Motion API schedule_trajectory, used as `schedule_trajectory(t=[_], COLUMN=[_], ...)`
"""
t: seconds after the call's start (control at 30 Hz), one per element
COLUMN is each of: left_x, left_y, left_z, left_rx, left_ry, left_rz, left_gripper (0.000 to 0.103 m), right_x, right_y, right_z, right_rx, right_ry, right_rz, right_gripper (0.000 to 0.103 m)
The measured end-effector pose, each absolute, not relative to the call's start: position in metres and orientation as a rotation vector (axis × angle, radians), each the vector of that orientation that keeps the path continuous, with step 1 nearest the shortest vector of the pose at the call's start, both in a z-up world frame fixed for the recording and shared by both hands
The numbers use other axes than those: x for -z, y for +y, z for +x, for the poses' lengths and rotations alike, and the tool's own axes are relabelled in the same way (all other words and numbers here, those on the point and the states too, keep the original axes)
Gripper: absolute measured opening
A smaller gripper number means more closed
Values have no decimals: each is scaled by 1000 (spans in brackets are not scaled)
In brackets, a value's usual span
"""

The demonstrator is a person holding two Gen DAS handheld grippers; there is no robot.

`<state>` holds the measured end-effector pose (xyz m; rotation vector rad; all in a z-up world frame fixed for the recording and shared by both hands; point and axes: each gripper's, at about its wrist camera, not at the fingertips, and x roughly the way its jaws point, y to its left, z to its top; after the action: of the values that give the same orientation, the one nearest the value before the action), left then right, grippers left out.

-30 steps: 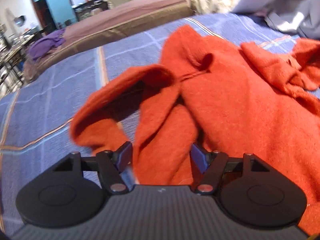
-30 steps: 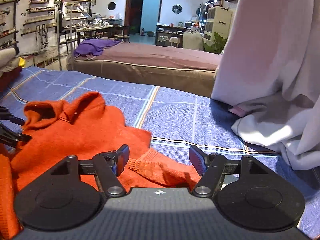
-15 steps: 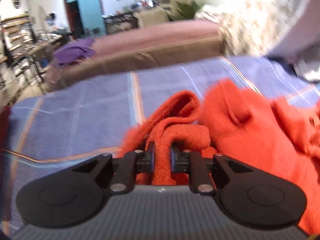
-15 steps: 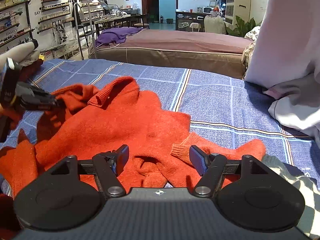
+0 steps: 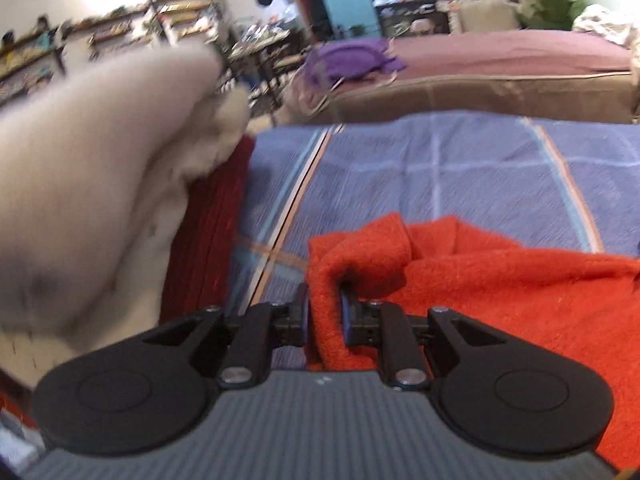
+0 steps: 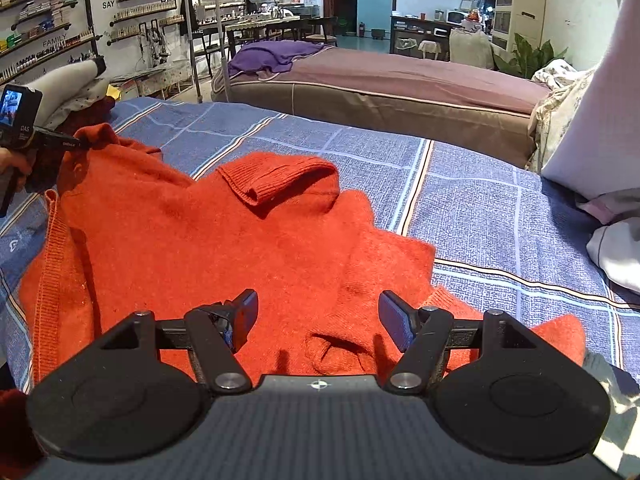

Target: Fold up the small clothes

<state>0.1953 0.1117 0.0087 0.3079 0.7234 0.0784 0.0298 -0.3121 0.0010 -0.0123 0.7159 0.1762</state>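
An orange knitted sweater [image 6: 208, 236] lies spread and rumpled on the blue striped bed cover [image 6: 500, 216]. My left gripper [image 5: 323, 312] is shut on a bunched edge of the sweater [image 5: 500, 280] at its far left end. It also shows in the right wrist view [image 6: 76, 145], holding that end pulled out to the left. My right gripper [image 6: 318, 320] is open and empty, just above the sweater's near edge, over a folded sleeve [image 6: 400, 312]. The turned-over collar [image 6: 280, 180] lies near the middle.
A grey and white pile of fabric [image 5: 100, 208] on a dark red cloth [image 5: 208, 240] lies to the left. White bedding [image 6: 600, 120] is piled at the right. Behind is a brown bed [image 6: 380, 92] with a purple cloth [image 6: 268, 56].
My left gripper shut on the sweater's edge and pulled it out to the left, spreading the sweater. My right gripper moved over the sweater's near edge and stayed open.
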Motion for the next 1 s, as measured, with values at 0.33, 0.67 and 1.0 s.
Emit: schedule_trajectory(t=[0.33,0.67,1.0], left_x=[-11,-32,7], left_y=[105,-20,-55], left_z=[146,135,186], left_rx=[-68,449,548], left_ry=[658,582,671], left_rz=[446,549,657], left_gripper=[33,71,57], right_x=[14,7,45], right_y=[-299,-265,-189], right_z=[45,96,148], right_rx=[-243,-361,-486], right_ry=[761,632,557], right_rz=[-48,-158,-774], right_gripper=[103,103,93])
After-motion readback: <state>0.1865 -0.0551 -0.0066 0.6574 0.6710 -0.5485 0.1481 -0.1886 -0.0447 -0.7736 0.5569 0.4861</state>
